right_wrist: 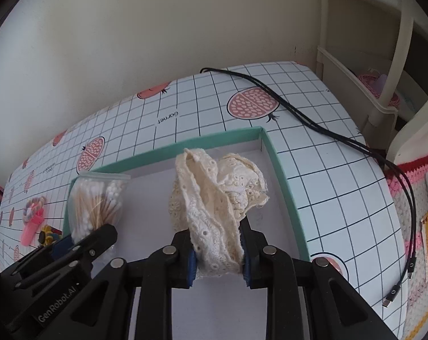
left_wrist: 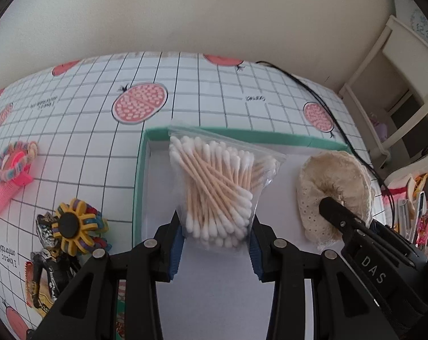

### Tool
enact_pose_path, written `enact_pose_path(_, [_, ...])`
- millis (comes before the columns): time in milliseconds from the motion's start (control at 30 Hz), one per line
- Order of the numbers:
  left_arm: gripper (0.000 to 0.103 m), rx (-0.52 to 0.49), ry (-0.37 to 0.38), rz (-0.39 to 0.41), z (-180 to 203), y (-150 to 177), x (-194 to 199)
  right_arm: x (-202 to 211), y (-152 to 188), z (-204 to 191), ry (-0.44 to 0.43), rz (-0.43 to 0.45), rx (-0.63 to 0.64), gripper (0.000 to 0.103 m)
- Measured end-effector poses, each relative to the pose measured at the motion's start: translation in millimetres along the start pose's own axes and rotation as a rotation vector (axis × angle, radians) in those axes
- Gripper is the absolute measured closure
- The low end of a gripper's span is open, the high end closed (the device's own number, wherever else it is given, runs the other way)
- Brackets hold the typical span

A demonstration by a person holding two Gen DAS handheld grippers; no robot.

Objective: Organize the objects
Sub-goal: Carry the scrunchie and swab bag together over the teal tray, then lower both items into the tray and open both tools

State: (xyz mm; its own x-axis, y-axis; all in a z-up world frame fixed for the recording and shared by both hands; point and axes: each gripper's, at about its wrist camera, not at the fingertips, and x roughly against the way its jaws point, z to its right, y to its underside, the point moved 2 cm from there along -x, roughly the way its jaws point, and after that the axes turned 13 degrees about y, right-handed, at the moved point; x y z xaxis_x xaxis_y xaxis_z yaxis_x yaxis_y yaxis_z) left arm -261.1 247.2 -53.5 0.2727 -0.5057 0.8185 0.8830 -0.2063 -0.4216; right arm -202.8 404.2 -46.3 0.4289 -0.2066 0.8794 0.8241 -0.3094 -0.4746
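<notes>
1. In the left wrist view, our left tongs [left_wrist: 216, 243] pinch the near end of one clear bag of cotton swabs [left_wrist: 214, 187], a blue pad pressed on each side of it. The bag lies ahead of the tongs inside a shallow teal-rimmed box [left_wrist: 138, 175] on the desk [left_wrist: 86, 130], which has a grid-and-pomegranate cover.
2. Only this view shows clearly what sits left of these tongs, outside the box: one dark toy figure [left_wrist: 48, 263], one yellow flower-shaped piece [left_wrist: 72, 222] on a bundle of coloured hair ties, and one pink comb [left_wrist: 6, 195] with a pastel braided band on it.
3. To the right of the left tongs, one cream lace bundle [left_wrist: 335, 189] rests in the box, with a black finger of the other tongs reaching into it.
4. In the right wrist view, our right tongs [right_wrist: 218, 257] are partly shut on that lace bundle [right_wrist: 214, 198], squeezing its near end between the pads. It stands ahead of the tongs in the box [right_wrist: 284, 187], and the swab bag [right_wrist: 94, 198] lies to the left.
5. Only here do we see one black cable [right_wrist: 327, 133] running across the desk to the right of the tongs, ending in plugs near the desk edge.
</notes>
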Motion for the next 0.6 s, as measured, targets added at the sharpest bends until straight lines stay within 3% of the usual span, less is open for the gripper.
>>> enact_pose_path(467, [0.060, 0.011, -0.003, -0.009, -1.4, -0.3, -0.5, -4.5, 1.3, -3.6, 0.015, -0.017, 0.027, 0.071])
enact_pose_path(600, [0.050, 0.017, 0.003, -0.007, -1.0, -0.7, 4.7, -2.8, -1.0, -3.9, 0.013, -0.025, 0.037, 0.071])
